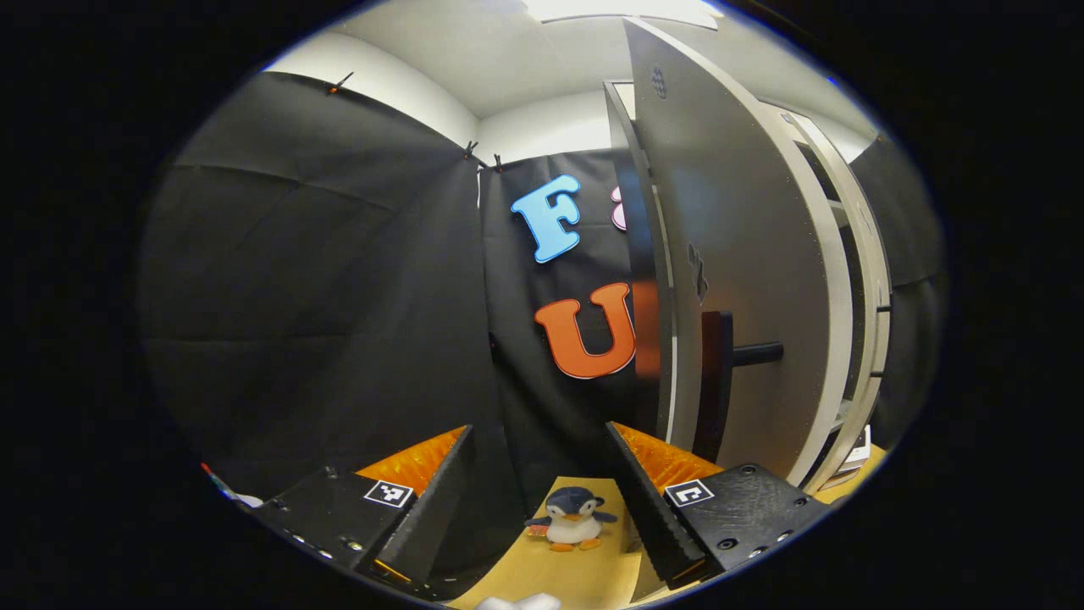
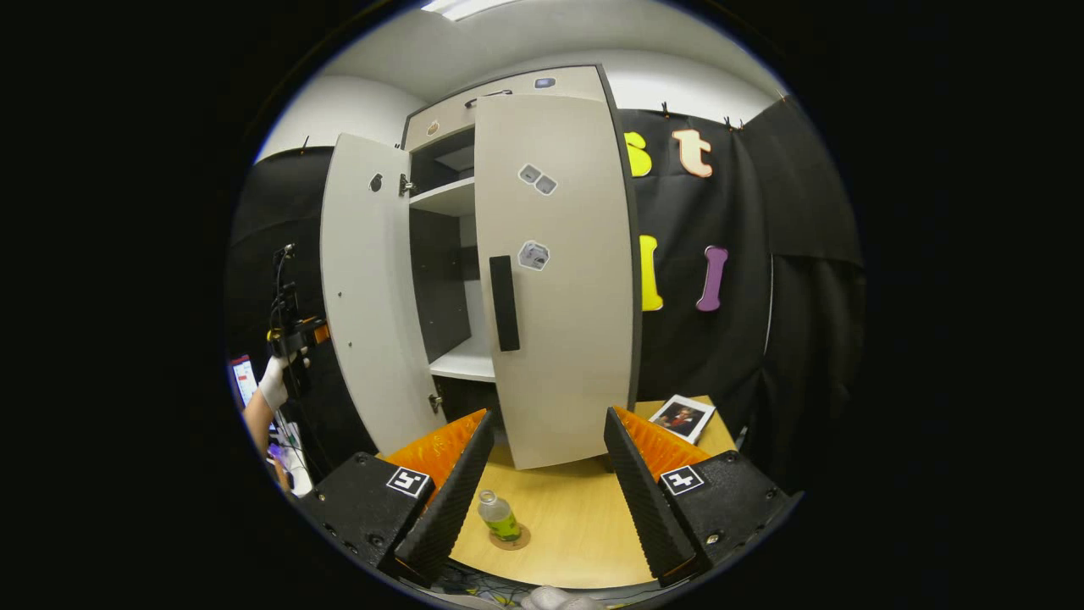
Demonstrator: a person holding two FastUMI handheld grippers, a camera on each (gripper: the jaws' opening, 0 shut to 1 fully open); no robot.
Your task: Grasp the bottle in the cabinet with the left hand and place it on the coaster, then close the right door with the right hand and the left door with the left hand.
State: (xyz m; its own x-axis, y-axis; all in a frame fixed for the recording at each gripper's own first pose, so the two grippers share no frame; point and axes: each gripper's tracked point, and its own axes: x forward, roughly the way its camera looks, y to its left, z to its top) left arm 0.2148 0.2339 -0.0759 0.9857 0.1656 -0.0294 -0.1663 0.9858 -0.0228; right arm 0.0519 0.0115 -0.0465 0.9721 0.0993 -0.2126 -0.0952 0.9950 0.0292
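Note:
In the right gripper view the clear bottle (image 2: 500, 514) with green liquid stands upright on a round coaster (image 2: 511, 539) on the wooden table (image 2: 584, 525), just in front of my open right gripper (image 2: 549, 413). Behind it rises the pale cabinet (image 2: 500, 89). Its right door (image 2: 567, 322), with a black handle (image 2: 504, 303), lies across the front, closed or nearly so. The left door (image 2: 364, 296) stands wide open. A gloved hand holds my left gripper (image 2: 292, 339) beyond that door. In the left gripper view my left gripper (image 1: 539, 432) is open and empty, with the left door (image 1: 745, 254) and its handle (image 1: 737, 356) to the right.
A toy penguin (image 1: 572, 518) sits on the table below the left gripper. A framed photo (image 2: 682, 417) lies at the table's back right. Cabinet shelves (image 2: 461, 366) show through the gap between the doors. Black cloth walls close in the booth.

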